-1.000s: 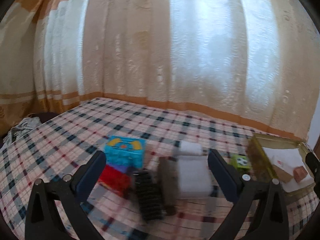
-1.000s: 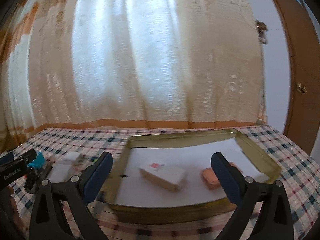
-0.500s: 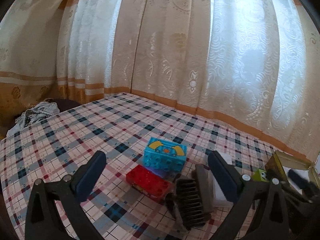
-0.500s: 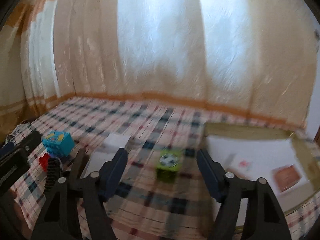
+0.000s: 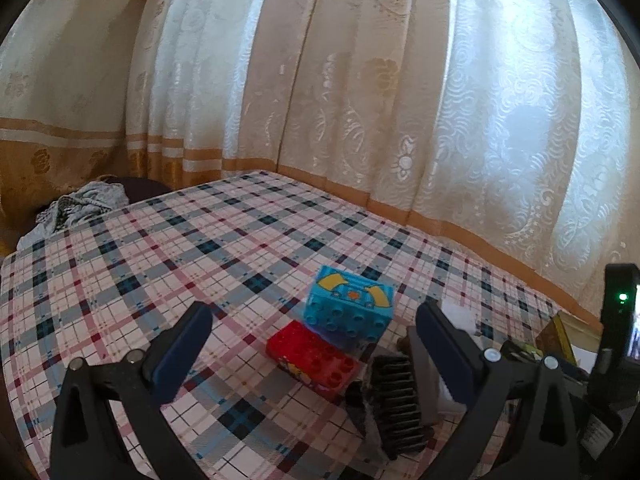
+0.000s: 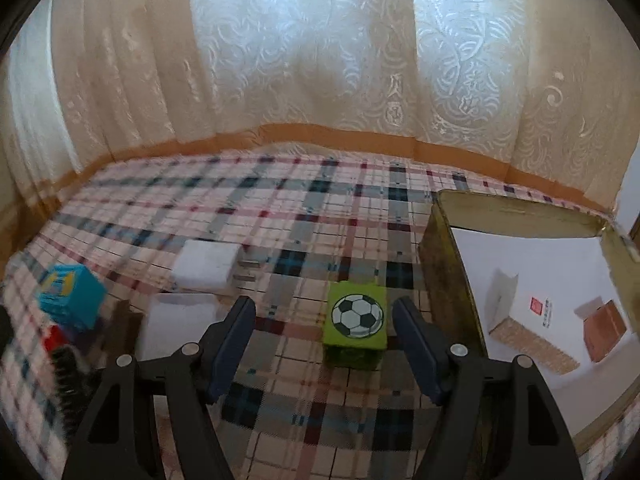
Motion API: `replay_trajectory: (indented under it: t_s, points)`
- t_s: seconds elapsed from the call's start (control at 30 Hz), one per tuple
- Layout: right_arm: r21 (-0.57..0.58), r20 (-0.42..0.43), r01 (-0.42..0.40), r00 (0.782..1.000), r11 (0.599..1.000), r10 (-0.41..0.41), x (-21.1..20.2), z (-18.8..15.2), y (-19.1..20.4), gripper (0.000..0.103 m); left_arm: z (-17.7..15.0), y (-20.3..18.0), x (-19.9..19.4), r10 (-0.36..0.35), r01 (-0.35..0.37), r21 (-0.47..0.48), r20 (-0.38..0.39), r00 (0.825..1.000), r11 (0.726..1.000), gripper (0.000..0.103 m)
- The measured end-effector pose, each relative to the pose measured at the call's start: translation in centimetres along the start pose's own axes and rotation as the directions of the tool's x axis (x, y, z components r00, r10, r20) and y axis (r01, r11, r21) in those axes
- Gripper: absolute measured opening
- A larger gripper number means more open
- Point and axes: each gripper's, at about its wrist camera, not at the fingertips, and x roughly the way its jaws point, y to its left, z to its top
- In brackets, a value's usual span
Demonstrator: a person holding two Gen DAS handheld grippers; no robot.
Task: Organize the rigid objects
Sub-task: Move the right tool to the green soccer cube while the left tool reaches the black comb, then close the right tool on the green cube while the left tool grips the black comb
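Plaid-covered bed (image 6: pixel 304 216), bits everywhere

Green football cube (image 6: pixel 356 326), blue block (image 5: pixel 348 306), red block (image 5: pixel 316 360), black comb (image 5: pixel 398 396), white boxes (image 6: pixel 206 264), gold tray (image 6: pixel 448 276).

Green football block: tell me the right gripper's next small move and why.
Probably ease the right gripper forward and down so its jaws straddle the green football block, then close. The jaws stand open and empty, the block sits just ahead, between them and nearer the right jaw, untouched, beside the tray that already holds other items.
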Motion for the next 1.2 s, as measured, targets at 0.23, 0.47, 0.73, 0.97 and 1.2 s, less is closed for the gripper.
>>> replay_trajectory:
  t_s: [0.23, 0.47, 0.73, 0.97, 1.2]
  points:
    - [-0.139, -0.041, 0.189, 0.98, 0.972, -0.197, 1.4, 0.2, 3.0, 0.071, 0.1, 0.8, 0.0, 0.015, -0.015, -0.035, 0.006, 1.0, 0.999, 0.103]
    - [0.091, -0.137, 0.153, 0.981, 0.984, -0.14, 2.4, 0.3, 0.9, 0.064, 0.1, 1.0, -0.1, 0.015, -0.014, -0.04, 0.009, 1.0, 0.999, 0.103]
    - [0.194, -0.119, 0.098, 0.99, 0.976, -0.075, 2.2, 0.3, -0.6, 0.035, 0.0, 0.7, 0.2, 0.028, -0.028, -0.024, 0.004, 1.0, 0.999, 0.103]
    - [0.139, -0.08, -0.053, 0.995, 0.989, 0.065, 0.5, -1.1, -0.7, 0.034, -0.1, 1.2, 0.0, -0.021, 0.021, -0.038, 0.005, 1.0, 0.999, 0.103]
    - [-0.066, 0.081, -0.137, 0.987, 0.988, 0.142, -5.9, -4.1, 0.1, 0.034, -0.7, -1.3, -1.2, -0.171, 0.17, 0.086, 0.003, 0.985, 0.982, 0.096]
